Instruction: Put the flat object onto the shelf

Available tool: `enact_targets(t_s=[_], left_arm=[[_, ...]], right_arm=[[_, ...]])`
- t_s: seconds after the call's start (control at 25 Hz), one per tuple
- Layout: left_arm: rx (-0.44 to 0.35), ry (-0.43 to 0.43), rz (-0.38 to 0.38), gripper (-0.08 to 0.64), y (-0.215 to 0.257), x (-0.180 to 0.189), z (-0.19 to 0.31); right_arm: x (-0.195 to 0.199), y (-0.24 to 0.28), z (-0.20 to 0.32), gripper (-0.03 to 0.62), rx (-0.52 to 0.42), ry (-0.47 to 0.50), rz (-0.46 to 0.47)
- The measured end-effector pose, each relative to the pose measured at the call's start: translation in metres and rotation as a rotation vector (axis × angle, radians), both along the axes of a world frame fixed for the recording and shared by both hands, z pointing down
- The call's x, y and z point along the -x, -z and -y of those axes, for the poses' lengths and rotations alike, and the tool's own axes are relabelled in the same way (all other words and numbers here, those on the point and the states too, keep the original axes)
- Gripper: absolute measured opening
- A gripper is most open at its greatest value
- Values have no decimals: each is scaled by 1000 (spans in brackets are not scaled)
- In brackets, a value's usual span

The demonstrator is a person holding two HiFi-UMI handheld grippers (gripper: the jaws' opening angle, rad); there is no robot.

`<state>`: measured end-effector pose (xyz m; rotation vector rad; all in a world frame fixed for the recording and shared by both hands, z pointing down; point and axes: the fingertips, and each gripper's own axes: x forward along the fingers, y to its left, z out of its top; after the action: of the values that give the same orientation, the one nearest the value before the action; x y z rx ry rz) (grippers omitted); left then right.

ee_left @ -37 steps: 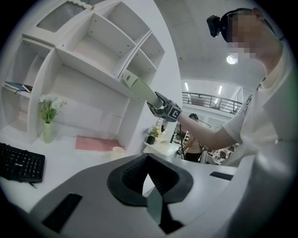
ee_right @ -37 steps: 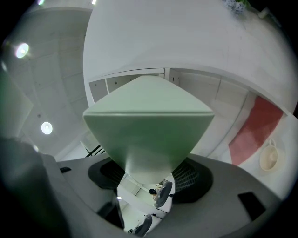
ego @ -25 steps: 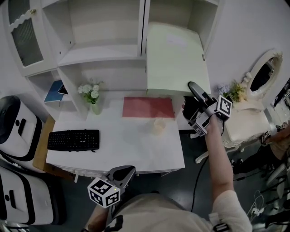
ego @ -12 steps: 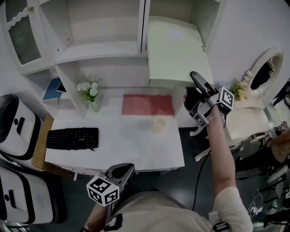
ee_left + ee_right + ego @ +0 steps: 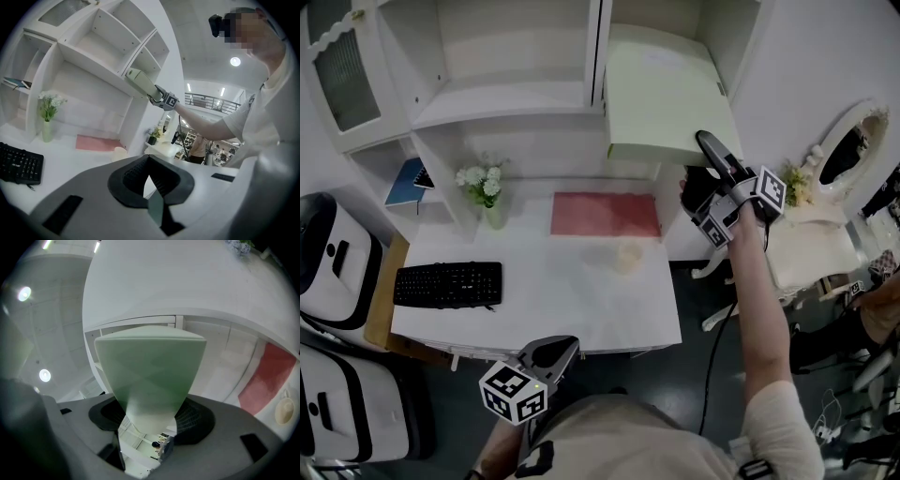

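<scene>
In the head view the pale green flat box (image 5: 661, 103) covers most of the shelf unit's (image 5: 516, 98) far-right compartment and the lower jaw tip of the right gripper (image 5: 694, 169); in the right gripper view its blurred near end blocks the shelves beyond. At far left a blue book (image 5: 401, 181) shows only partly from behind a shelf wall, and two white machines (image 5: 328, 262) are cut by the left edge, as a person (image 5: 877, 314) is by the right.

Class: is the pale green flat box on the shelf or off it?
Off: right tool clamps the pale green flat box, held up before the white shelves.
</scene>
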<state>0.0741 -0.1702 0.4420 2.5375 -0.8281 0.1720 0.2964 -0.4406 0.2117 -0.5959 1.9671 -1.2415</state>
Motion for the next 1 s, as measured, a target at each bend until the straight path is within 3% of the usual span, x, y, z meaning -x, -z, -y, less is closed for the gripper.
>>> enact_targets(t_s=[1.0], left_arm=[[-3,-1,-4,14,-6,2,9]], right_arm=[[1,28,18,314,-1,-28,26]])
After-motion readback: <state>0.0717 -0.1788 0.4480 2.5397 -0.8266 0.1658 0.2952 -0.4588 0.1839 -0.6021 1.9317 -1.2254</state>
